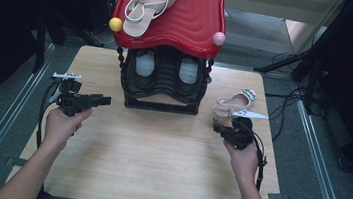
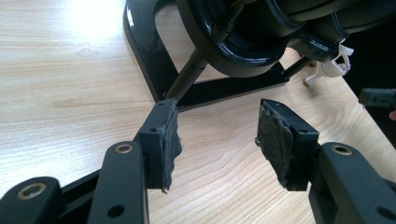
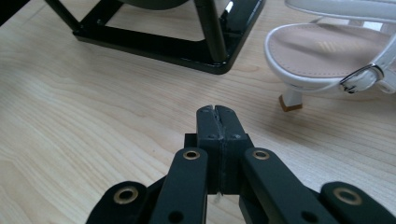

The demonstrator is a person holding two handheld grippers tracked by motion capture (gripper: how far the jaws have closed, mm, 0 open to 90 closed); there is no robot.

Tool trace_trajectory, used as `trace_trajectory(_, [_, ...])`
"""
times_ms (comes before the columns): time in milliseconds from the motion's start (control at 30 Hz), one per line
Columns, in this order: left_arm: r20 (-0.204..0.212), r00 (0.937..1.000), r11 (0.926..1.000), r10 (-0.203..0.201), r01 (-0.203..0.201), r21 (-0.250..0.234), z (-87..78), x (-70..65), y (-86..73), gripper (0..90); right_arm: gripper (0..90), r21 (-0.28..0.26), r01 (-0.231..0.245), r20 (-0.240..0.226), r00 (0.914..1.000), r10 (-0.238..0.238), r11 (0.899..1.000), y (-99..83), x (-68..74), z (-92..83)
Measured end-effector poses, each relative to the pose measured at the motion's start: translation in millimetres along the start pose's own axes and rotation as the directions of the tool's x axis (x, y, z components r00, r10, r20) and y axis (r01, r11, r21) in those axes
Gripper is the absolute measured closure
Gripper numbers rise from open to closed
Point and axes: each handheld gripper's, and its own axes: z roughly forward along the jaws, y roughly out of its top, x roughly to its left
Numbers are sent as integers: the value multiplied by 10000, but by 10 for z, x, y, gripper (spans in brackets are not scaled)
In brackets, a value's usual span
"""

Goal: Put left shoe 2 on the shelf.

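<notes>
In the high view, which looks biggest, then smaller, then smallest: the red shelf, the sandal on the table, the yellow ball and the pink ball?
1. Red shelf, by far the largest.
2. Sandal on the table.
3. Yellow ball and pink ball: they look about alike, so I would not rank one over the other.
</notes>
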Motion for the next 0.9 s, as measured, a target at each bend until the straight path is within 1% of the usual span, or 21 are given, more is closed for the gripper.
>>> trace_trajectory(67, [29,10000,10000,3,-3,24,2,3,0,483,900,24,6,203,9998,-6,10000,49,-25,12])
trace_trajectory(167, [101,9999,10000,-26,26,-47,-8,2,0,484,900,-108,-45,427,9991,49,9999,164,-74,13])
trace_trajectory(200, [114,9999,10000,41,-41,14,-15,7,2,484,900,-164,-5,552,9985,14,9999,209,-91,10])
trace_trajectory(267, [124,9999,10000,-4,4,-4,-7,5,-2,484,900,-255,-124,719,9973,142,9996,300,-135,13])
trace_trajectory(367, [33,9997,9997,247,-247,-20,-4,-1,-10,489,900,-359,-263,1000,9945,298,9990,415,-203,38])
trace_trajectory(400, [26,9996,9996,292,-291,-56,-3,-5,-11,490,900,-405,-267,1098,9935,310,9988,445,-228,47])
trace_trajectory(467, [71,9995,9995,319,-319,-27,-1,-2,-11,490,900,-385,-443,1186,9918,486,9983,483,-287,84])
trace_trajectory(567, [77,9995,9995,316,-317,12,-1,6,-13,489,900,-218,-684,1310,9889,707,9974,479,-359,159])
trace_trajectory(667, [84,9996,9997,253,-253,-13,-1,19,-14,489,900,-189,-725,1597,9843,746,9972,445,-411,201])
trace_trajectory(700, [74,9997,9997,252,-252,-10,0,22,-15,490,900,-106,-669,1727,9826,677,9977,436,-427,221])
trace_trajectory(733, [67,9997,9997,239,-239,6,4,23,-16,490,900,-174,-591,1694,9836,612,9981,429,-441,219])
trace_trajectory(767, [65,9997,9997,233,-233,15,10,22,-18,489,900,-110,-632,1907,9795,642,9979,428,-451,215])
trace_trajectory(800, [58,9998,9998,213,-213,-2,16,17,-22,489,900,-133,-601,1856,9807,615,9981,416,-471,211])
trace_trajectory(833, [59,9996,9996,289,-290,55,16,19,-23,490,900,-201,-686,1828,9806,712,9974,402,-490,204])
trace_trajectory(900, [70,9995,9995,296,-296,79,20,17,-23,490,900,-395,-860,1647,9821,914,9955,366,-517,192])
